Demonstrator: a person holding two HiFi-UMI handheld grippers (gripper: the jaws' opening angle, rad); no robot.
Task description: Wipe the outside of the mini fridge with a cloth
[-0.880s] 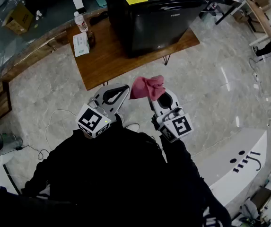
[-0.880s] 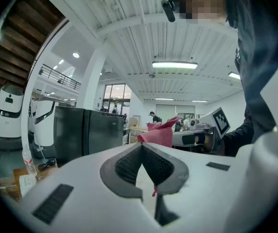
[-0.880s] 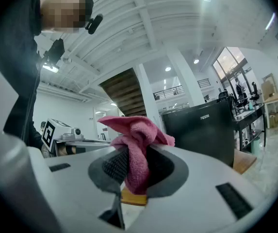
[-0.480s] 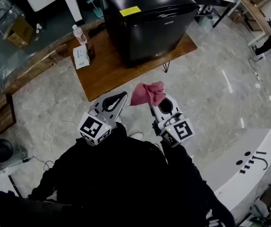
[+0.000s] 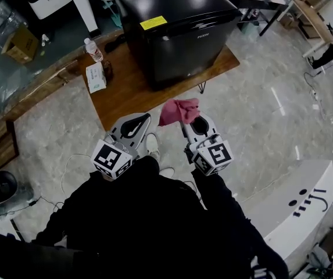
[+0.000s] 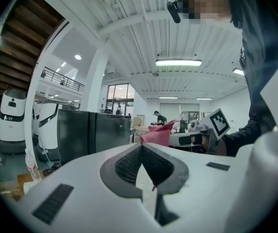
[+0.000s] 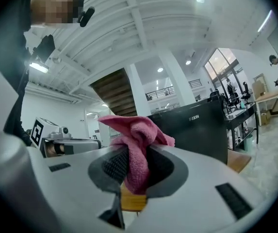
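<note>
Currently right gripper (image 5: 188, 120) clamped on pink cloth (image 5: 176, 110), held short of fridge (image 5: 172, 34). Left gripper (image 5: 144, 117) closed, empty, alongside, near table (image 5: 125, 92) edge.

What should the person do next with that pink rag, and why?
Probably move the right gripper forward until the pink cloth touches the mini fridge front. The cloth is clamped in its jaws but hangs short of the fridge, above the floor, so wiping cannot begin. The left gripper is shut and empty.
</note>
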